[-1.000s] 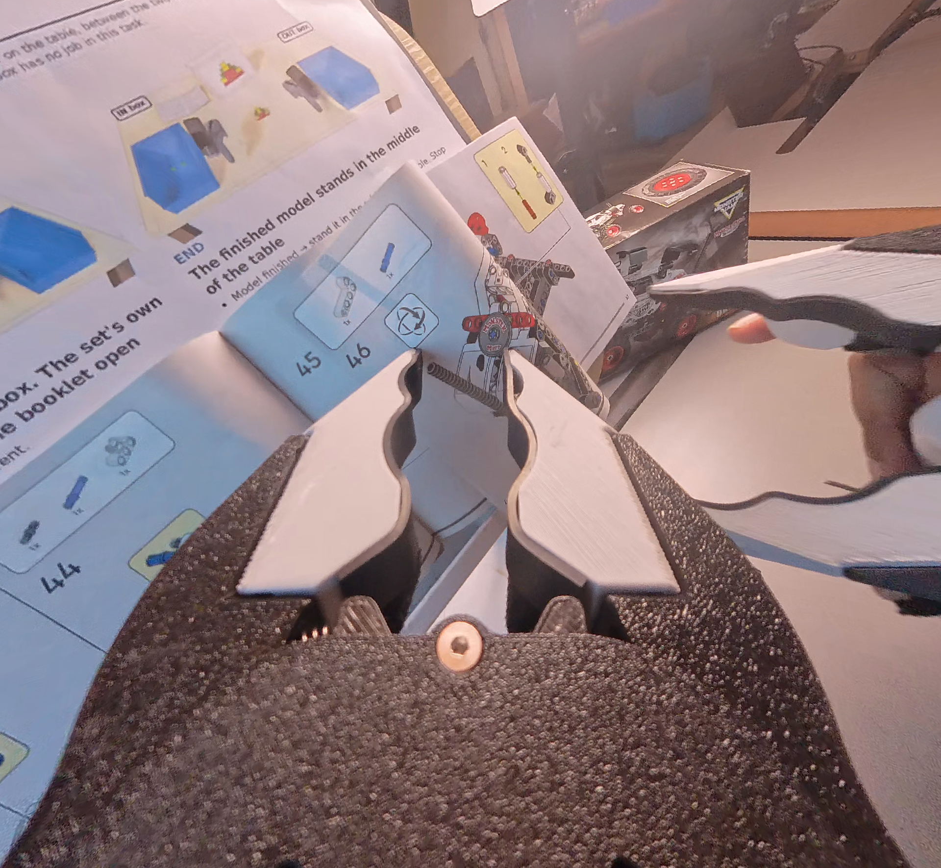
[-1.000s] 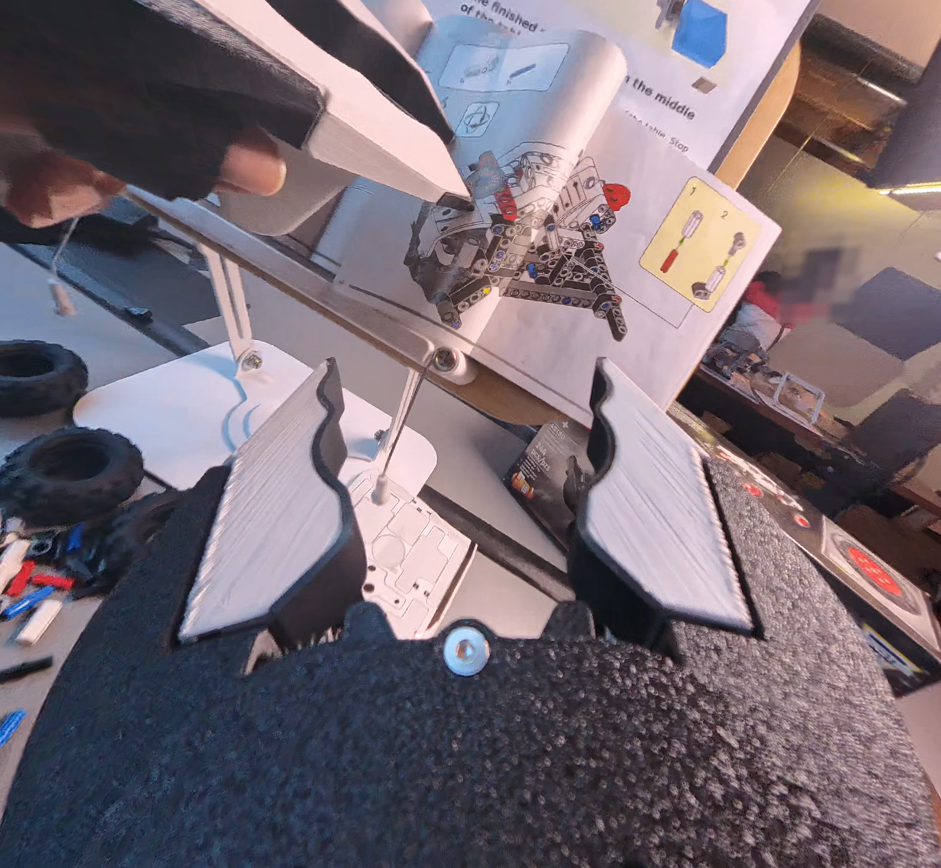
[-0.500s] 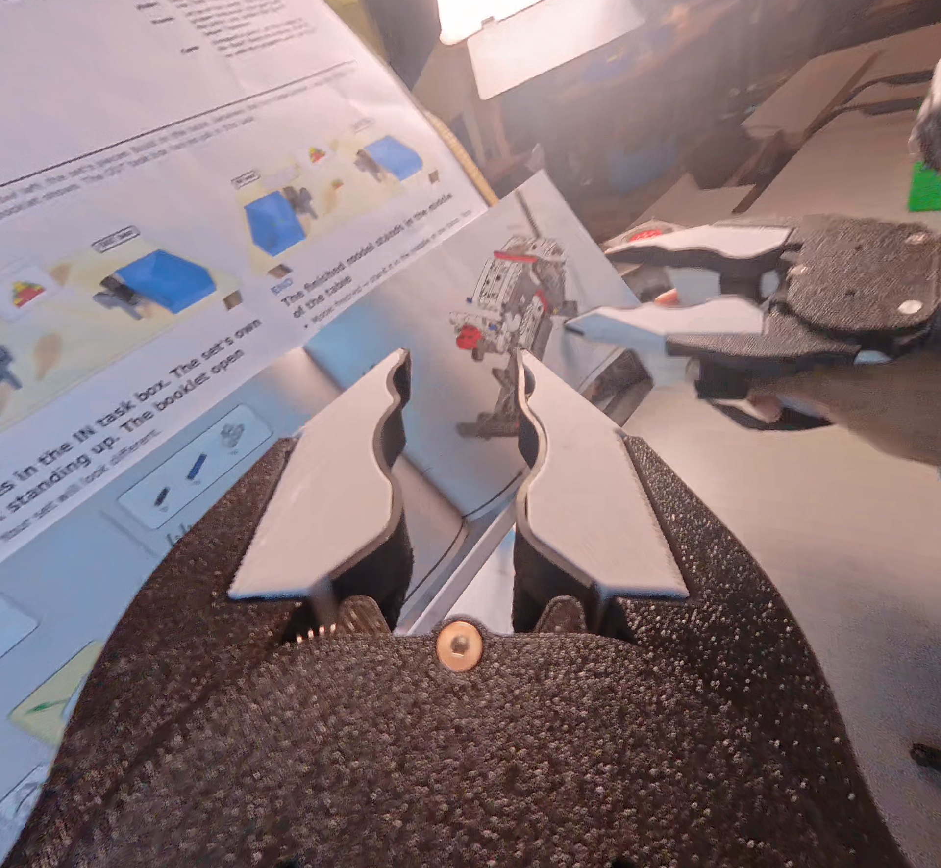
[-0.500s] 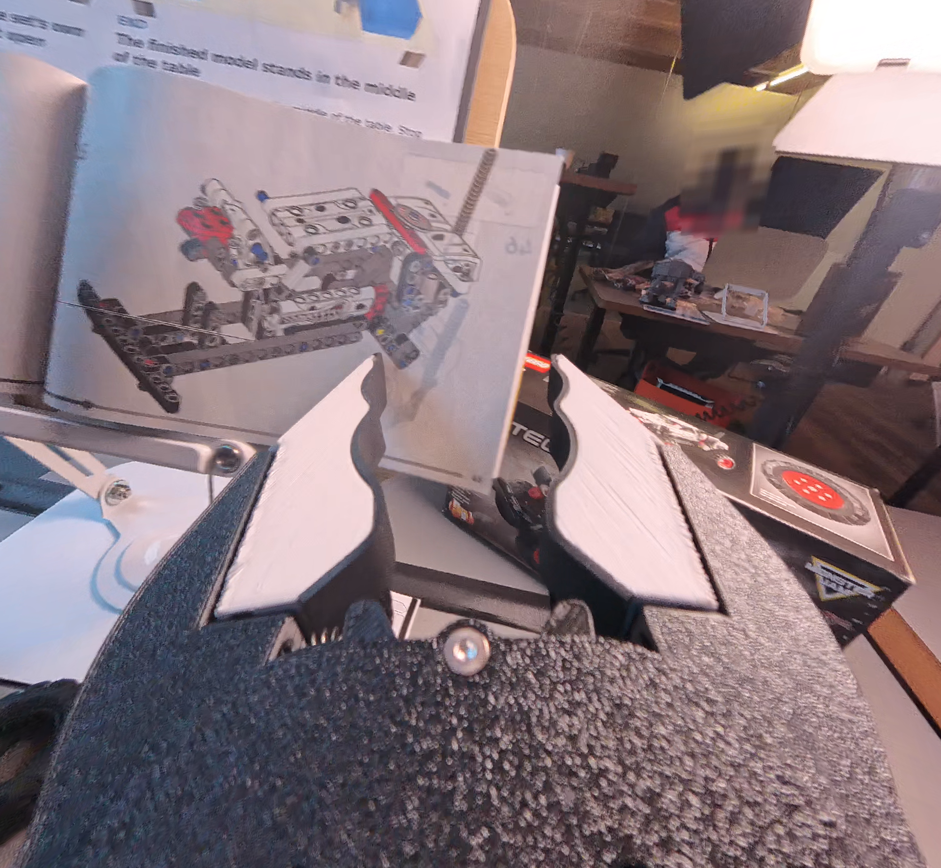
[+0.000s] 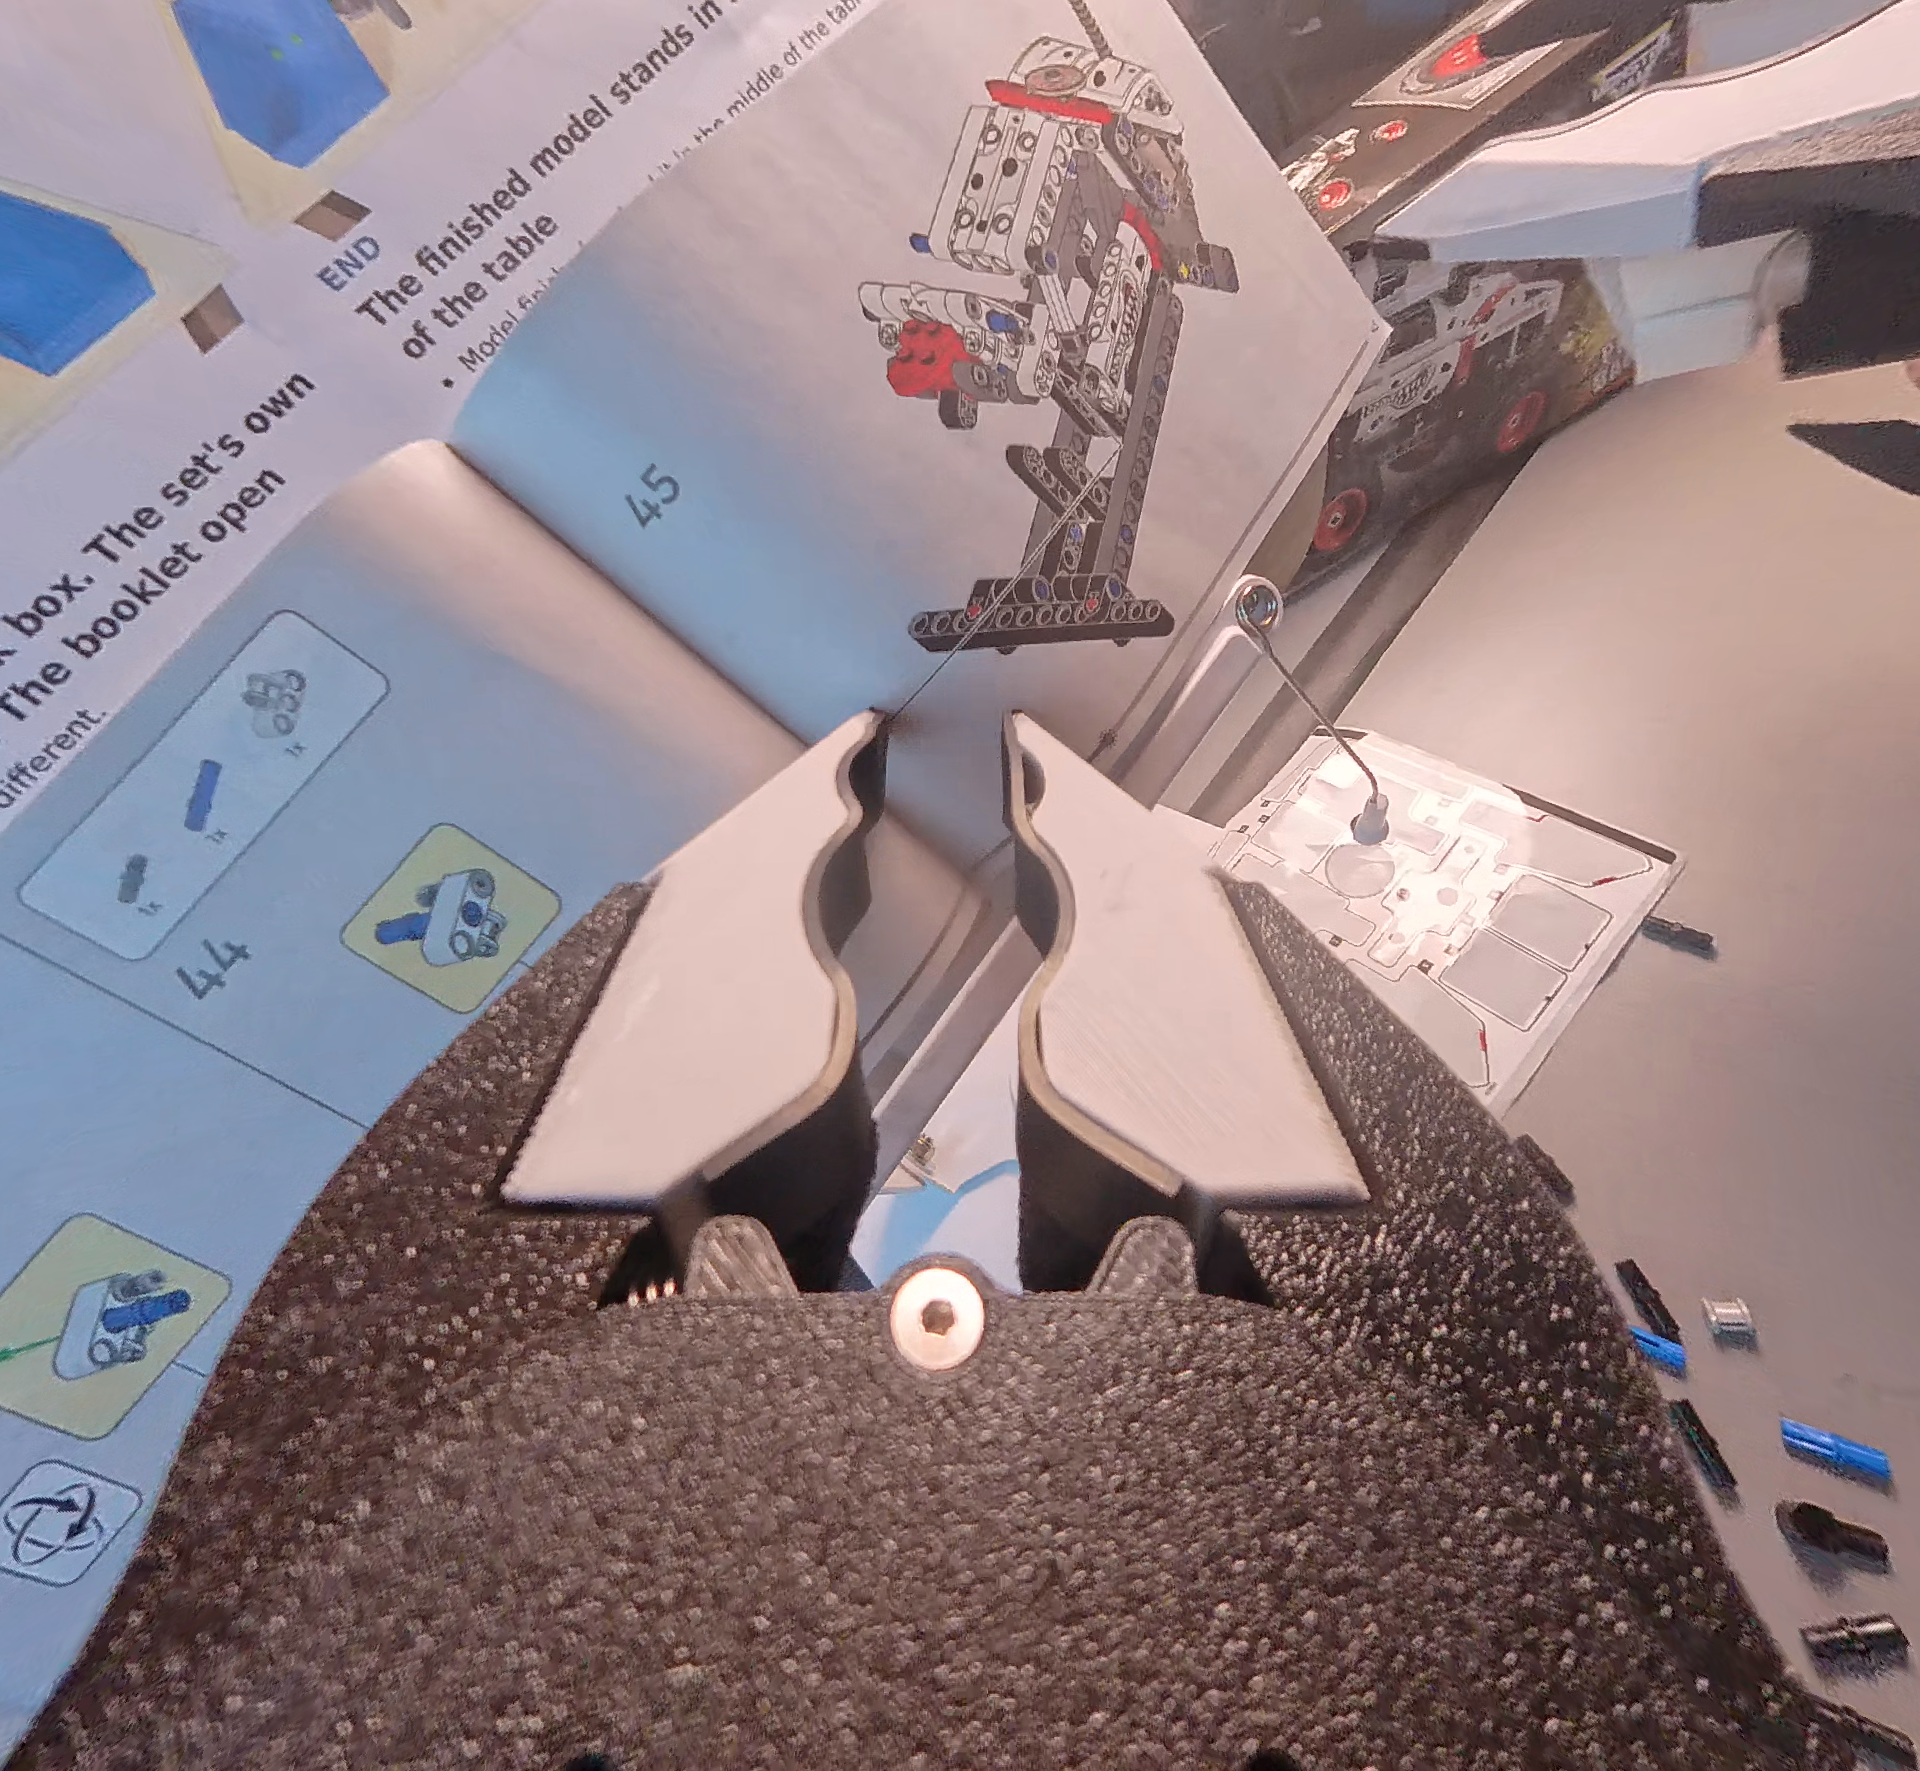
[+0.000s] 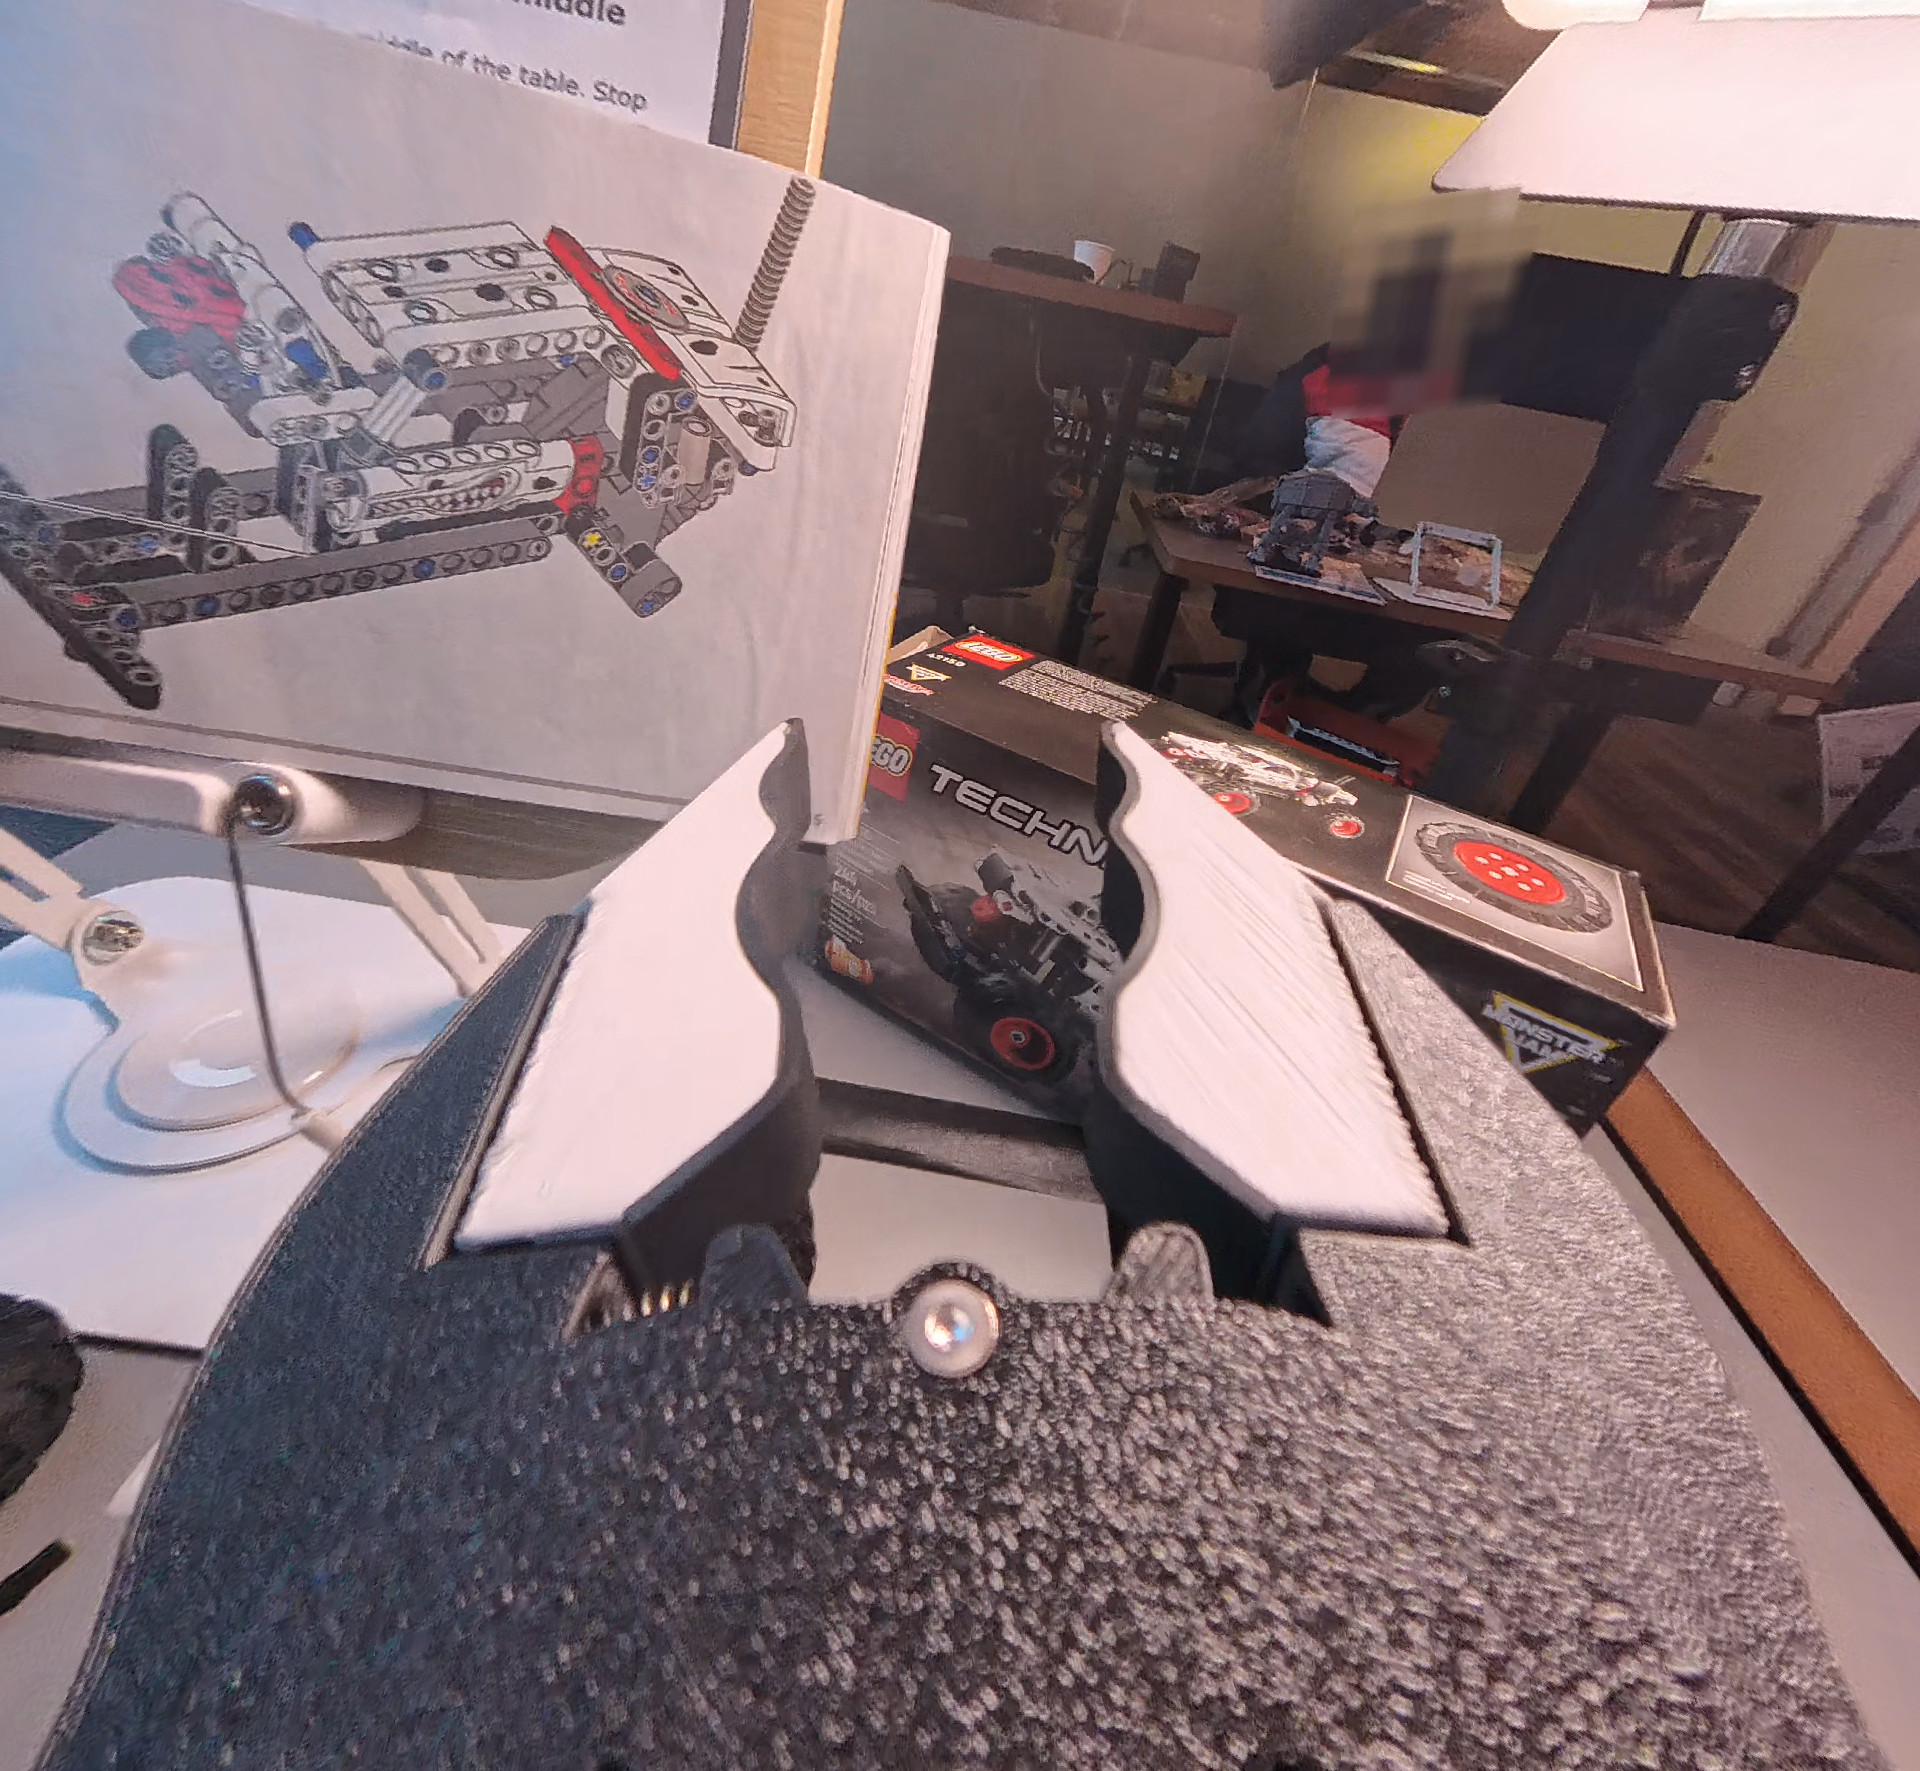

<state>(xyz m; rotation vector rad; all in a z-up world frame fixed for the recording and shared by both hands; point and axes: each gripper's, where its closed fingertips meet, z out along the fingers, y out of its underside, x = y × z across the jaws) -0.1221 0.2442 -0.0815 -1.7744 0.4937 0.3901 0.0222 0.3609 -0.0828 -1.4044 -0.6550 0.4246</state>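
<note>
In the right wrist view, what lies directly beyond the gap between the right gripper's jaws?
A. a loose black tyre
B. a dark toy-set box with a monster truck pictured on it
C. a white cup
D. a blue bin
B: the right gripper has its jaws apart and empty, and through the gap shows the dark toy-set box lying on the table, just right of the open instruction booklet.

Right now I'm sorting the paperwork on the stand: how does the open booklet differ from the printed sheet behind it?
The booklet is bound and pale blue-grey, showing drawn building-block steps; the printed sheet is one white page with photos and bold text. The booklet stands in front, overlapping the sheet's lower part. Both lean upright on the stand.
</note>
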